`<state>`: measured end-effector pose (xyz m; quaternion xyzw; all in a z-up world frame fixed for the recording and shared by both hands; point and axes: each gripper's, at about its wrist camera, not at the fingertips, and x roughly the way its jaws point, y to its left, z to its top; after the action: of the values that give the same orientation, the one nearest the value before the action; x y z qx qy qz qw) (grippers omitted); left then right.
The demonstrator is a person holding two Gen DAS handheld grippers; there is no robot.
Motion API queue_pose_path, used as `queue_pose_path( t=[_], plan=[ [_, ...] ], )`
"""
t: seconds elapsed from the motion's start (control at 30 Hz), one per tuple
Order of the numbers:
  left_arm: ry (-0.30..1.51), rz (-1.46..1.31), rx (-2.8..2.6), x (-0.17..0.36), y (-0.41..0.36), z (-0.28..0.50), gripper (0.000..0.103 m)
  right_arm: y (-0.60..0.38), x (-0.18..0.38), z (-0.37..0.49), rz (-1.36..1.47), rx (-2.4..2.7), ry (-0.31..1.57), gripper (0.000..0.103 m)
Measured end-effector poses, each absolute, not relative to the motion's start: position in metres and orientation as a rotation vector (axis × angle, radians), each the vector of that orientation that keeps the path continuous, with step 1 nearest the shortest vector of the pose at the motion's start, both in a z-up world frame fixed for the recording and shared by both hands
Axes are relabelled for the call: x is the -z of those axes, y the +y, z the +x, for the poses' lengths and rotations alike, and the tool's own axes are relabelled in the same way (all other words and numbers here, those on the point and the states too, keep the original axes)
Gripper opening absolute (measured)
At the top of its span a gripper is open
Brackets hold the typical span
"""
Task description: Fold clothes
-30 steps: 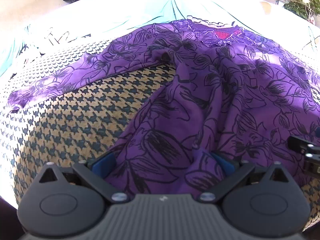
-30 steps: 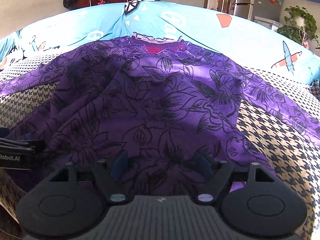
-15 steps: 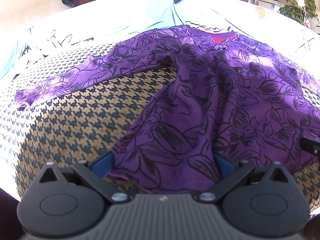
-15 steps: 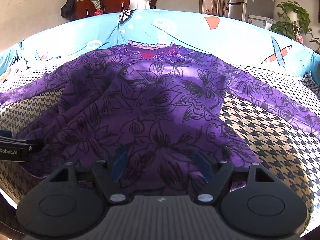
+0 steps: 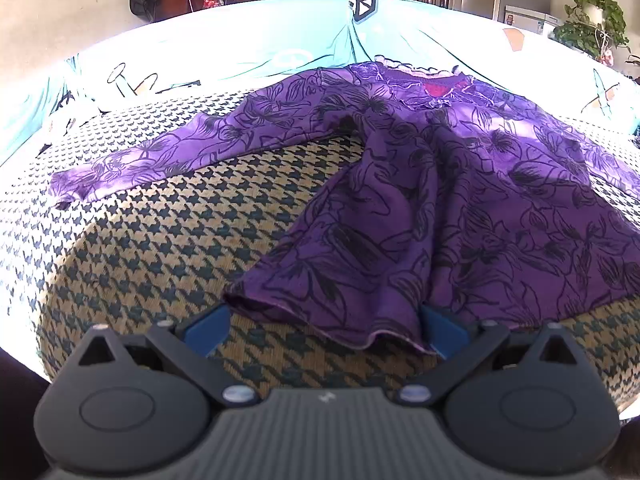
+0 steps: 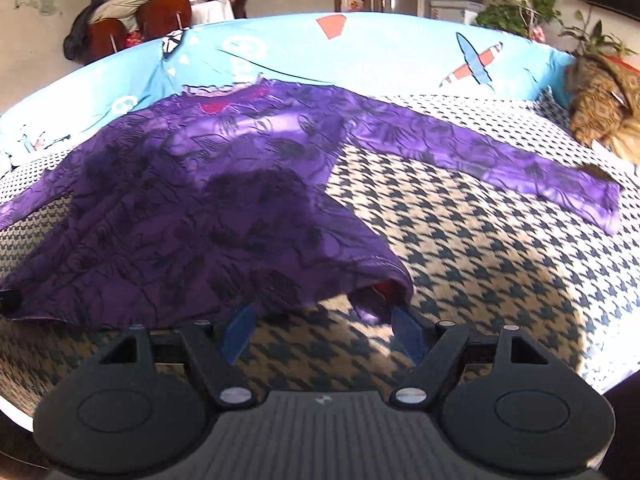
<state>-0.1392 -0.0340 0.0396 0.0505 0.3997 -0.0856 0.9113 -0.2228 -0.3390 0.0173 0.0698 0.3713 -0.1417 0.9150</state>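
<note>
On a houndstooth-covered bed (image 5: 168, 248), both tongs, left (image 5: 324, 330) and right (image 6: 322, 334), gape empty at the spread purple blouse's (image 5: 460, 208) hem, where level, matched corner grips would suit folding.

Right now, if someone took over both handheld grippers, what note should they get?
Left gripper: open, at the hem, holding nothing.
Right gripper: open, at the hem's other corner, holding nothing.
Purple floral long-sleeved top: laid face up on the houndstooth bedcover, neckline away from you, both sleeves spread out, body rumpled near the left side.
Done: spread out. Left: every fold.
</note>
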Motion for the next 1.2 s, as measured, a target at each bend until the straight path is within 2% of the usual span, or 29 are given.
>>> queue_pose_path(
  t=[0.23,0.57,0.63,0.7,0.73,0.77,0.8,1.2],
  plan=[
    [0.841,0.144,0.187,-0.036,-0.035,-0.149,0.103,-0.348,-0.005,-0.219,0.194,0.323,0.83,0.075],
    [0.829,0.193,0.16,-0.027,-0.043,-0.142,0.103,-0.335,-0.001,-0.189,0.1,0.401,0.749,0.075],
    [0.812,0.179,0.148,-0.028,-0.042,-0.137,0.103,-0.33,-0.003,-0.181,0.09,0.383,0.725,0.065],
    [0.8,0.166,0.139,-0.029,-0.042,-0.132,0.103,-0.325,-0.005,-0.173,0.085,0.357,0.705,0.037],
    [0.798,0.161,0.135,-0.029,-0.042,-0.129,0.103,-0.322,-0.006,-0.17,0.084,0.342,0.697,0.031],
    [0.796,0.155,0.13,-0.03,-0.041,-0.126,0.103,-0.317,-0.007,-0.166,0.075,0.321,0.686,0.018],
    [0.793,0.148,0.125,-0.031,-0.041,-0.123,0.103,-0.31,-0.007,-0.164,0.045,0.298,0.676,0.013],
    [0.824,0.101,0.042,-0.026,-0.036,-0.088,0.103,-0.211,0.011,-0.137,-0.365,0.021,0.571,0.012]
  ],
)
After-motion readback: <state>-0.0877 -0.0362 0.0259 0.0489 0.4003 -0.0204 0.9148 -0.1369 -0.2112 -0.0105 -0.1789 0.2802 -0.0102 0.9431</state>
